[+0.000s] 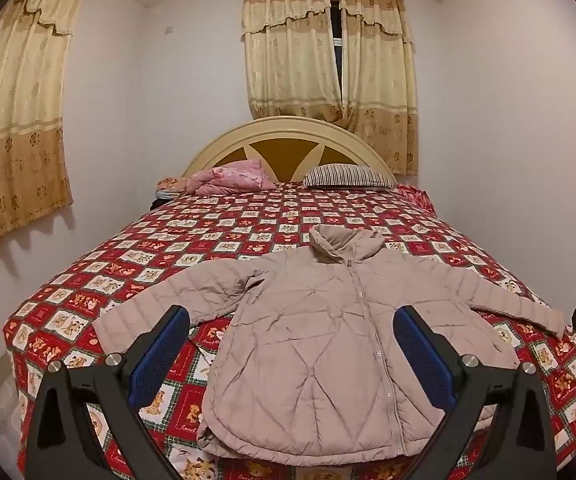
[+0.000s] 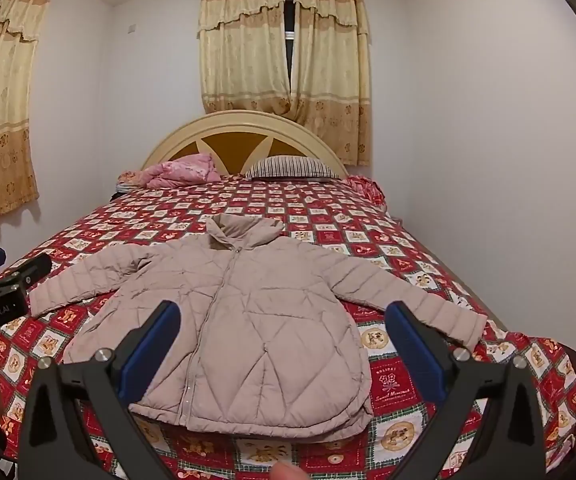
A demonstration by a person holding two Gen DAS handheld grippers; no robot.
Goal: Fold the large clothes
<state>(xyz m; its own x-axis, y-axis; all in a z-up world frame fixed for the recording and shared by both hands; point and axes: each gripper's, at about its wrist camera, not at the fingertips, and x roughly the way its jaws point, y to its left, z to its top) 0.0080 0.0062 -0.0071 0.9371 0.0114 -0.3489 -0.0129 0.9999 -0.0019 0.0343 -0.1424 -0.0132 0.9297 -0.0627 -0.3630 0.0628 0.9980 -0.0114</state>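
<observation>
Nearest the cameras, the left tool [image 1: 292,356] and the right tool [image 2: 283,344] are both held above the foot of the bed [image 1: 87,276], each with its blue pads spread fully apart and nothing between them. Neither tool touches the jacket [image 1: 320,320].

The jacket, a pale pink quilted one with a hood, is laid flat and front-up on the red patterned bedspread, its hem toward the foot of the bed and its hood [image 2: 243,228] pointing toward the headboard [image 2: 243,136]. The zipper appears closed. Both sleeves are spread out to the sides of the jacket body; the cuff of the right sleeve [image 2: 464,320] lies near the edge of the bed.

No fold appears to have been made yet, so a sleeve is judged to be the first thing to bring in. A good grasp would be taken at a cuff, with the padded fabric pinched through its full thickness so that it does not slip. The sleeve would best be laid across the jacket body without dragging the jacket out of line. The puffy filling is likely to spring back, so each fold should be pressed down.

Beyond the jacket, a pink bundle [image 1: 227,178] and a striped pillow [image 1: 348,176] are seen against the headboard, with curtains [image 1: 328,48] behind.
</observation>
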